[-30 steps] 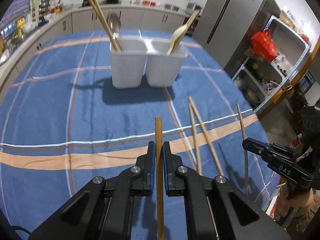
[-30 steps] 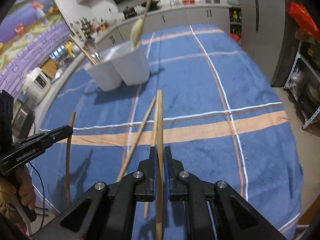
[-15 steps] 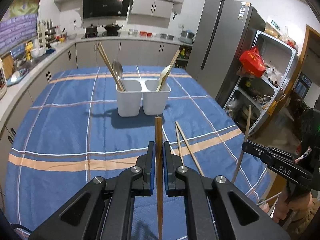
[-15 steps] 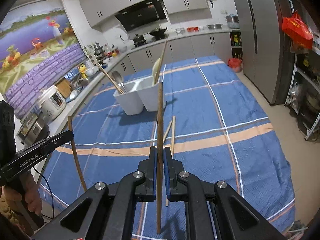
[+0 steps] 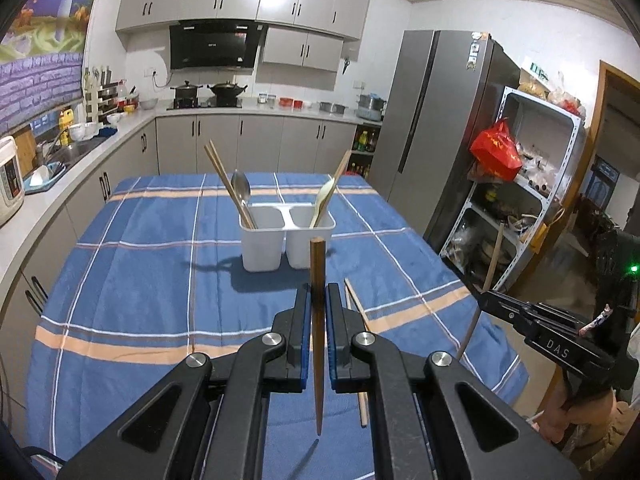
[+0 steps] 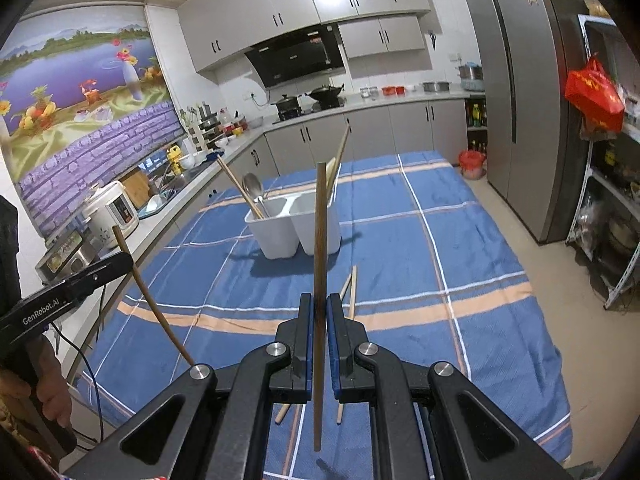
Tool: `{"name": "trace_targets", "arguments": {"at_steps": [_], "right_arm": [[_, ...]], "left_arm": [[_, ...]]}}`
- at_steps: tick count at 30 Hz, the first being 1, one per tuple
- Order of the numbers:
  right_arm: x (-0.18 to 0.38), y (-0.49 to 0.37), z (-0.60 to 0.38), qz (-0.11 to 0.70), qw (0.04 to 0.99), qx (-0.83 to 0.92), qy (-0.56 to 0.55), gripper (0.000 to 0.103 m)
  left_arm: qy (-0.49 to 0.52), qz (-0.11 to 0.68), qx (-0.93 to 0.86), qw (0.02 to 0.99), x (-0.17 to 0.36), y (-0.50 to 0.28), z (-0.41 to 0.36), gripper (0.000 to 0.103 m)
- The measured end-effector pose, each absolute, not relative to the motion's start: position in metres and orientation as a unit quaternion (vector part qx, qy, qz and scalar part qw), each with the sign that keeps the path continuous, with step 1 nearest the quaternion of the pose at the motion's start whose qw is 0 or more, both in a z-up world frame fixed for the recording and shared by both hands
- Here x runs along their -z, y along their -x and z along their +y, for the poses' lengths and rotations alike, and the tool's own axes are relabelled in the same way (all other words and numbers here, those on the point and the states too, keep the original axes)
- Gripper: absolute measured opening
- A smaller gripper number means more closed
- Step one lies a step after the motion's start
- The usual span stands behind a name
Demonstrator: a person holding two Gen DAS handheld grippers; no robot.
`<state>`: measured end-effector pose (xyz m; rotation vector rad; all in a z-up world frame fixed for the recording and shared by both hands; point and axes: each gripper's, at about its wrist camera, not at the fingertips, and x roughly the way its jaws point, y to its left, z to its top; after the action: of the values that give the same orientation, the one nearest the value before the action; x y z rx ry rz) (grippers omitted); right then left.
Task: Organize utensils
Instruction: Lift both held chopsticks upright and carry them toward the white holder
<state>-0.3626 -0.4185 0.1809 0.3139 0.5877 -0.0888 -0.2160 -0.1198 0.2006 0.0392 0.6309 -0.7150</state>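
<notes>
Left wrist view: my left tongs [image 5: 316, 300] are clamped on one dark chopstick [image 5: 317, 280], lifted clear of the table [image 5: 140, 280]. My right tongs [image 6: 320, 312] pinch another chopstick [image 6: 320, 240], also raised and pointing down toward the cloth. The white two-compartment holder [image 5: 286, 236] at twelve o'clock already has chopsticks, a spoon and a wooden spatula. Two loose chopsticks [image 6: 351, 286] lie on the cloth, left to gather, I reckon.

1. Tablecloth [image 5: 140, 280]: blue, crossed by white lines and orange bands.
2. Utensil holder [image 5: 262, 248], frame centre: white.
3. Held chopstick [image 5: 318, 320]: dark brown.
4. Bag [image 5: 496, 150], right of frame: red.
5. Cabinets [image 5: 260, 148]: grey.
</notes>
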Motion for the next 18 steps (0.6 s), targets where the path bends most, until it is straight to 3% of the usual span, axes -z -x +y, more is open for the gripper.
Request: {"name": "trace_targets", "arguments": {"at_steps": [18], "right_arm": [[-0.234,0.295,-0.430,0.230,0.963,0.038,-0.133,0.007]], "left_arm": [[-0.005,0.235,0.329,0.915,-0.262,0.159,-0.126,0.006]]}}
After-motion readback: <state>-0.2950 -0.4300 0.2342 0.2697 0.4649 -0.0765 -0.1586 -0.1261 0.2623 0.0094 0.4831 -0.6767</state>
